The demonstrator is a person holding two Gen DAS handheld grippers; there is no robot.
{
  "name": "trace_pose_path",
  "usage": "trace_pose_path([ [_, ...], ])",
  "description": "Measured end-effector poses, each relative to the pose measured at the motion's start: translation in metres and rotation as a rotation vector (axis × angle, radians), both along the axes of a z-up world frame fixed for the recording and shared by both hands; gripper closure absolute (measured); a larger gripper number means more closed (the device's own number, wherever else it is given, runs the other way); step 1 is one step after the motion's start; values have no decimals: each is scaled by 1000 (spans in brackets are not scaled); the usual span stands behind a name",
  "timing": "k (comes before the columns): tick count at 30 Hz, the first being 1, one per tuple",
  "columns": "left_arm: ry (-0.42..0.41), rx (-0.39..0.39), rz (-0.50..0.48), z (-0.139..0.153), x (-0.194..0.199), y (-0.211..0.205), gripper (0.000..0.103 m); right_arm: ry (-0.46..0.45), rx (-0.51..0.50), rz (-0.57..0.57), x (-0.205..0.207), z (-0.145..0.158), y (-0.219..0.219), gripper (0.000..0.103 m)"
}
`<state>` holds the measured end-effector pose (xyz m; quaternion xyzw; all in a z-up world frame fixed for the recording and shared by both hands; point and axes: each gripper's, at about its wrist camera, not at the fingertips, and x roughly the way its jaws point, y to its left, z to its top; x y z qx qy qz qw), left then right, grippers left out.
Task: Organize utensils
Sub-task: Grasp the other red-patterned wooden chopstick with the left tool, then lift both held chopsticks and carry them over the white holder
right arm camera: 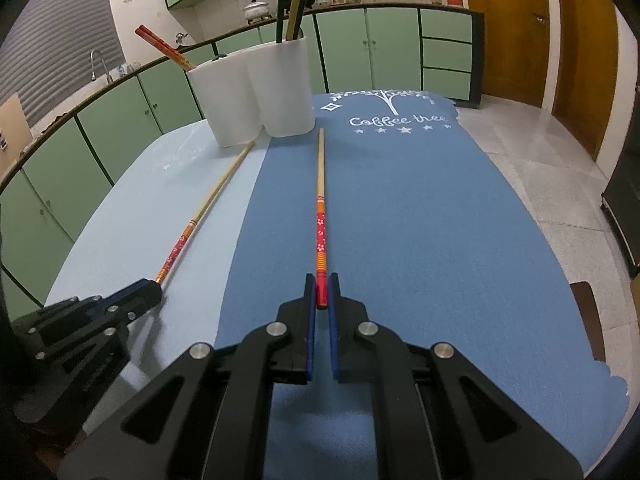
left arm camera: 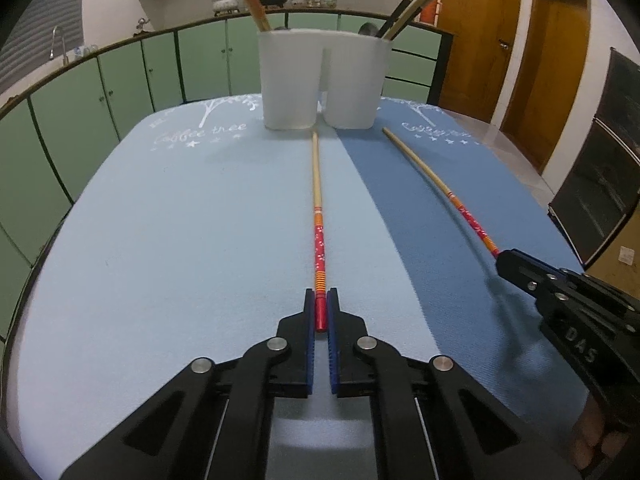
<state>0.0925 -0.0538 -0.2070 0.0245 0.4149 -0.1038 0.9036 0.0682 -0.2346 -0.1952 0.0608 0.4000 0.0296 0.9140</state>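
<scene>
Two long wooden chopsticks with red and orange patterned ends lie on the cloth-covered table. My left gripper (left arm camera: 321, 300) is shut on the red end of the left chopstick (left arm camera: 317, 184), whose tip points at the white two-part utensil holder (left arm camera: 324, 80). My right gripper (right arm camera: 322, 286) is shut on the red end of the right chopstick (right arm camera: 321, 176). In the left wrist view the right gripper (left arm camera: 505, 258) and its chopstick (left arm camera: 432, 178) show at the right. The left gripper (right arm camera: 154, 286) and its chopstick (right arm camera: 216, 192) appear at the left of the right wrist view. The holder (right arm camera: 256, 92) contains red chopsticks on one side, dark ones on the other.
A light blue mat (left arm camera: 160, 240) and a darker blue mat (right arm camera: 420, 220) cover the table. Green kitchen cabinets (left arm camera: 120, 80) run behind it, wooden doors (left arm camera: 540, 60) stand at the right, and a tiled floor (right arm camera: 540, 152) lies beyond the table's right edge.
</scene>
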Motion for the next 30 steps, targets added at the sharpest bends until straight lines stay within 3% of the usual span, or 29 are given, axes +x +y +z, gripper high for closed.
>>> trace_pose_path([
  [11, -99, 16, -34, 55, -15, 5, 98, -54, -37, 27, -4, 26, -2, 98],
  [22, -258, -15, -30, 123, -17, 12, 98, -194, -25, 60, 0, 93, -10, 98],
  [30, -312, -42, -45, 154, -4, 14, 98, -246, 19, 112, 19, 148, -17, 98],
])
